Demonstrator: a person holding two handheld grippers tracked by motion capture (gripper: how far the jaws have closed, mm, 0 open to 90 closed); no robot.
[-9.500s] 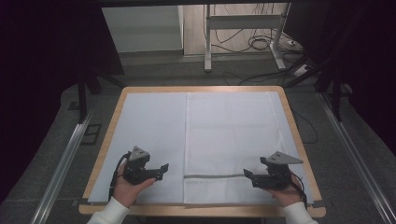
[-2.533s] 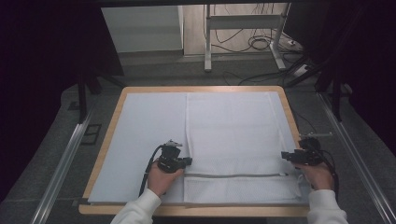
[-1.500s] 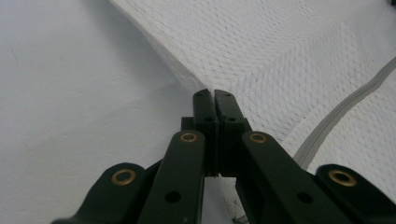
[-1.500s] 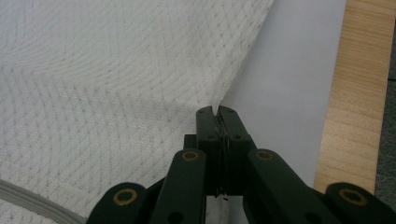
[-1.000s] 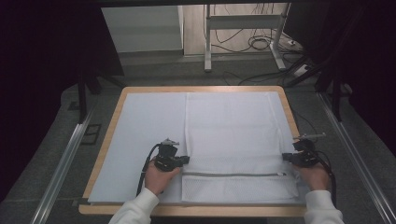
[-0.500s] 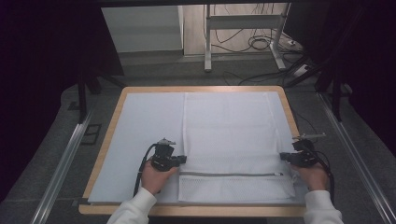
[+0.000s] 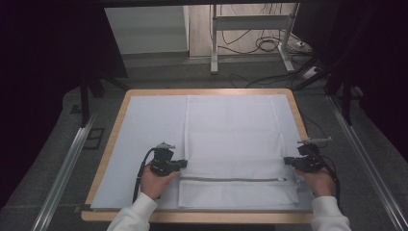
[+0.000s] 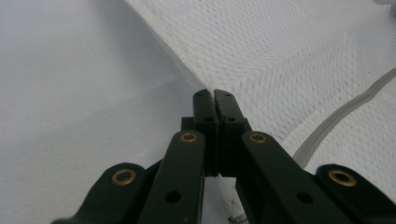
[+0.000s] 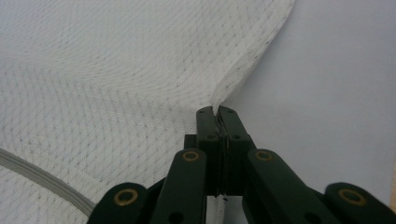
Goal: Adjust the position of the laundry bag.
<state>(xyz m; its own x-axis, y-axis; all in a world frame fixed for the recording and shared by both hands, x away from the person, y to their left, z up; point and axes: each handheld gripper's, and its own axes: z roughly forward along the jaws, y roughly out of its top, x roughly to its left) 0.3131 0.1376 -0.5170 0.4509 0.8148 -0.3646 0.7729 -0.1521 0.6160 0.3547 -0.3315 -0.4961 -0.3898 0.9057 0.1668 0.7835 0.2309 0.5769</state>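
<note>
A white mesh laundry bag with a grey zipper lies flat on a pale blue-white sheet that covers a wooden-edged table, the bag taking up the middle and right of the sheet from the far edge at twelve o'clock down to the near edge at six. Its zipper runs level across the bag close to the near end, with a narrow strip of mesh on the person's side of it. The left gripper sits at the bag's left edge, about eight o'clock from the bag's middle, just on the far side of the zipper line; in the left gripper view its black jaws are pressed together, clamped on the hem of the mesh bag, whose cloth rises into a shallow ridge running away from the tips toward one o'clock, and the grey zipper crosses at three o'clock. The right gripper sits at the bag's right edge, about four o'clock from its middle; in the right gripper view its jaws are likewise closed, pinching the edge of the mesh, which lifts into a small peak right above the tips at twelve o'clock, while the zipper curves past at eight o'clock and the bare sheet lies at two o'clock. Both hands, in white sleeves, come in from six o'clock.
</note>
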